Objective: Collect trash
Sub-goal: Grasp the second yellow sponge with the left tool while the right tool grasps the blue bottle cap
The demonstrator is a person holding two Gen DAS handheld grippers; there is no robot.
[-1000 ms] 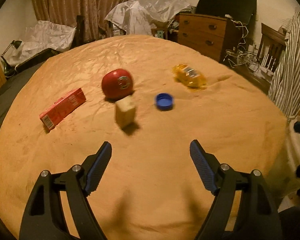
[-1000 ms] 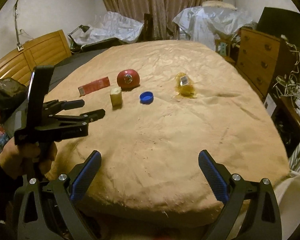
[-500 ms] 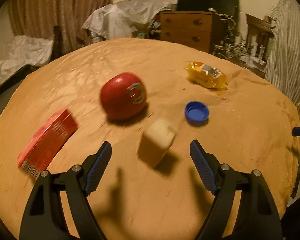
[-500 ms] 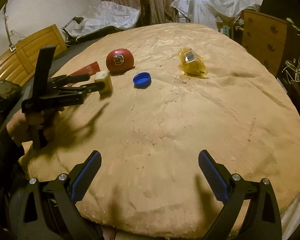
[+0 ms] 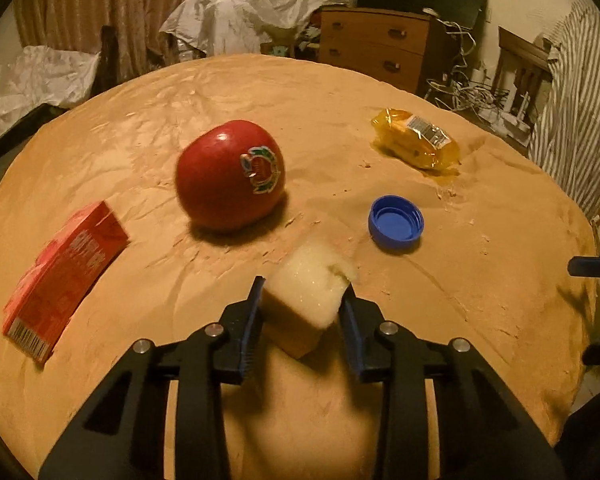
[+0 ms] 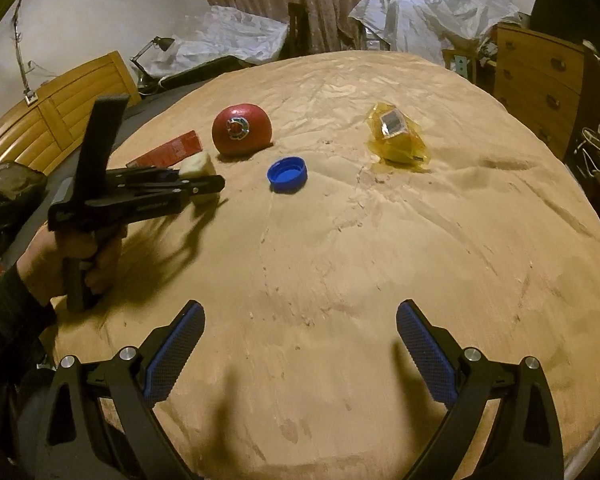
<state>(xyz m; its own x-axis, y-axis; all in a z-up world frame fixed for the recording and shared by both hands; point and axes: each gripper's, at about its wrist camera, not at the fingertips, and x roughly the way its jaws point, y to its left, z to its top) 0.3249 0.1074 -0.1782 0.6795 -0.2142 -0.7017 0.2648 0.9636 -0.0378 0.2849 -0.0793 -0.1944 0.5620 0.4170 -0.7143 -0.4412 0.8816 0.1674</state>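
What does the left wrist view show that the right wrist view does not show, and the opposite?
Only the left wrist view shows the barcode end of the red carton and both blue pads of the left gripper pressed on the sponge piece.

Only the right wrist view shows the person's left hand on the handle, the wooden headboard, the desk lamp, and the right gripper open with nothing between its fingers.

Both show the red apple, blue cap and yellow wrapper on the tan cover.

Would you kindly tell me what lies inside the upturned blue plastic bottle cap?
The blue plastic bottle cap lies open side up on the tan cloth. Only its bare blue floor shows inside; the near rim hides a sliver of it.
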